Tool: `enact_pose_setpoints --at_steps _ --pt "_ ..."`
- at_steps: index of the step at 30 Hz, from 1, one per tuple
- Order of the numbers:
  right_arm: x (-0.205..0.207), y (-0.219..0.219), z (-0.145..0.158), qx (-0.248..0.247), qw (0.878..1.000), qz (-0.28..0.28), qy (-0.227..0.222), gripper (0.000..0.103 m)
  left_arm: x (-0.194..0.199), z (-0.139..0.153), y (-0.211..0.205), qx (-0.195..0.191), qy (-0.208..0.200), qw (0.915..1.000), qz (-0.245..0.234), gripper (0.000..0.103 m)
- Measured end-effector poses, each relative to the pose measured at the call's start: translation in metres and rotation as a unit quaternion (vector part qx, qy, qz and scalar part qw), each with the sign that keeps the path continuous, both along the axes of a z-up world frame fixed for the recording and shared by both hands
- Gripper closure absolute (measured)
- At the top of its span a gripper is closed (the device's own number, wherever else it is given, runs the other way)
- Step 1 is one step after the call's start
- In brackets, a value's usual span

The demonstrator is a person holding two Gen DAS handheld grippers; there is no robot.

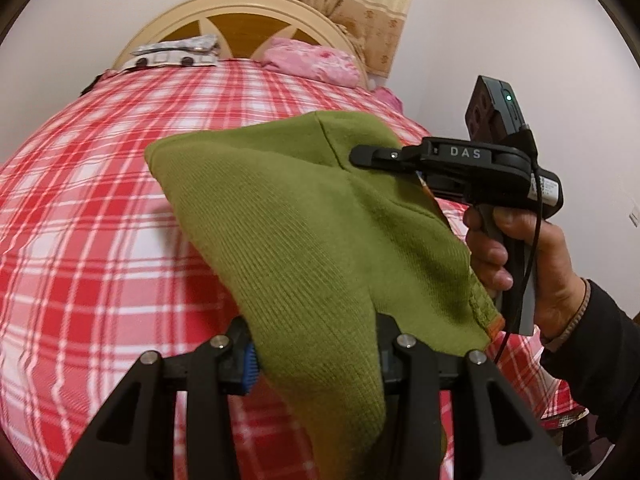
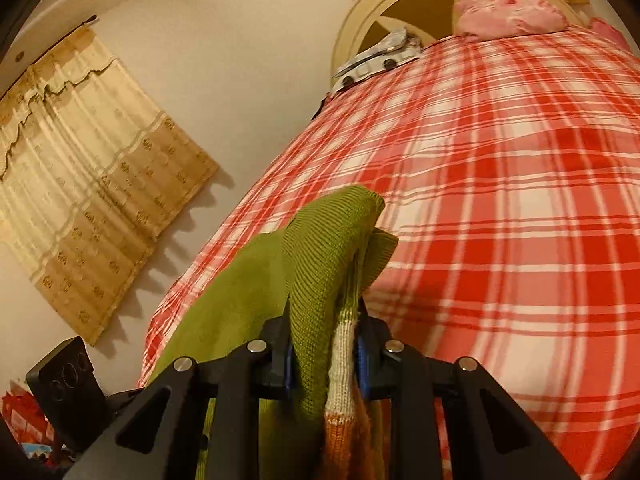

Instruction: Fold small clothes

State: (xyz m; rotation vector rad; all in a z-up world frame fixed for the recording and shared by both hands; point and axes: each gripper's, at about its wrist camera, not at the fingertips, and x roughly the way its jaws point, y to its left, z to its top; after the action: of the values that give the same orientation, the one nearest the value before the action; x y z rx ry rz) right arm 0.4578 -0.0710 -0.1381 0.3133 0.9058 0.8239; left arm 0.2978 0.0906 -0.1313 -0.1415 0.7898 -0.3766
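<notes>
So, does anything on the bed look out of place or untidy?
Nothing odd. The green garment hangs bunched between the left gripper and right gripper, above the checked bedcover.

Black hand-held gripper [image 1: 384,156] marked "DAS" — silver screws, blue pads, black cable — dark sleeve [image 1: 600,344].

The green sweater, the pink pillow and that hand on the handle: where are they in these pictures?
green sweater [image 1: 288,232]: left wrist view, ribbed middle panel.
pink pillow [image 1: 316,62]: left wrist view, its flowered top.
hand [image 1: 532,264]: left wrist view, knuckles wrapped round the right gripper's handle.
</notes>
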Motion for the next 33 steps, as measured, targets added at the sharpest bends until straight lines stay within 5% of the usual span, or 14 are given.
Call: enact_pose_setpoints --at_steps 13,33 --pt "-0.012 0.095 -0.013 0.01 0.998 0.056 0.013 0.08 -0.023 -0.008 0.063 0.0 0.001 0.9979 0.064 0.061" --pt "-0.026 0.171 -0.042 0.009 0.993 0.108 0.041 0.08 -0.054 -0.022 0.119 -0.002 0.011 0.9935 0.113 0.061"
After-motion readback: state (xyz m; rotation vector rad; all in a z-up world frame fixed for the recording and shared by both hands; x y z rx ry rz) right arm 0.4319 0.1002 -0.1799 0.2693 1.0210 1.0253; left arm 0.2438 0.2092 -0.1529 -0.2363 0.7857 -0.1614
